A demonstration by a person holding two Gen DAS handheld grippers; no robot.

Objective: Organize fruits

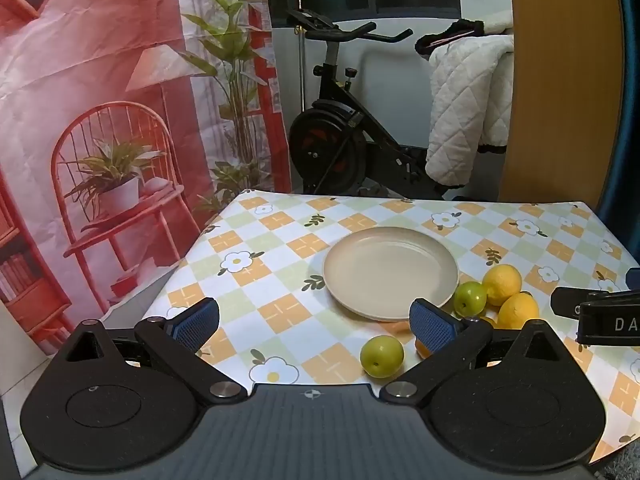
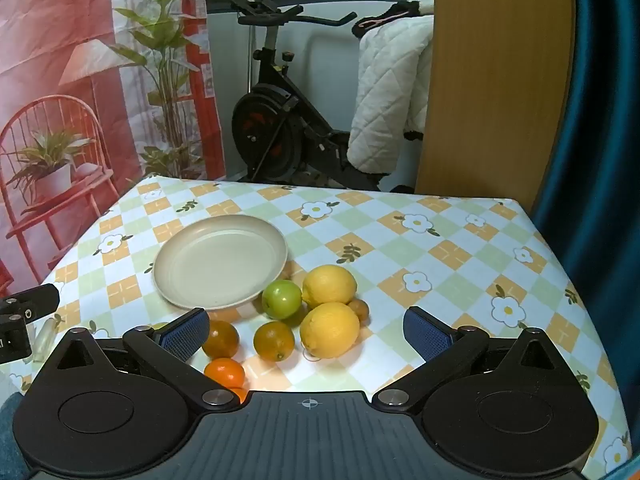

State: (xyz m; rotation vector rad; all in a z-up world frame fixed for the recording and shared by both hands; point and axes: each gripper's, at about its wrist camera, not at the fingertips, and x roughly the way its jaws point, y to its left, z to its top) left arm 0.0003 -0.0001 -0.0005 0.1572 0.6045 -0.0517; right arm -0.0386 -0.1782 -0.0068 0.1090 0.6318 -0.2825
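Observation:
A beige plate (image 1: 390, 272) (image 2: 220, 260) sits empty on the checked tablecloth. Right of it lie two lemons (image 2: 329, 285) (image 2: 330, 330), a green apple (image 2: 281, 299) and several small oranges (image 2: 274, 340); a small brown fruit (image 2: 359, 309) sits behind the near lemon. Another green apple (image 1: 382, 356) lies alone in front of the plate. My left gripper (image 1: 316, 326) hovers open above the table's near edge, that apple just inside its right finger. My right gripper (image 2: 306, 332) is open above the fruit pile, nothing touching its blue pads (image 2: 426, 336).
The table (image 2: 460, 256) ends at a far edge, with an exercise bike (image 1: 340, 136) and a white quilted blanket (image 1: 468, 108) behind it. A printed red backdrop (image 1: 100, 120) hangs on the left. A wooden panel (image 2: 496, 80) and blue curtain (image 2: 600, 160) stand at the right.

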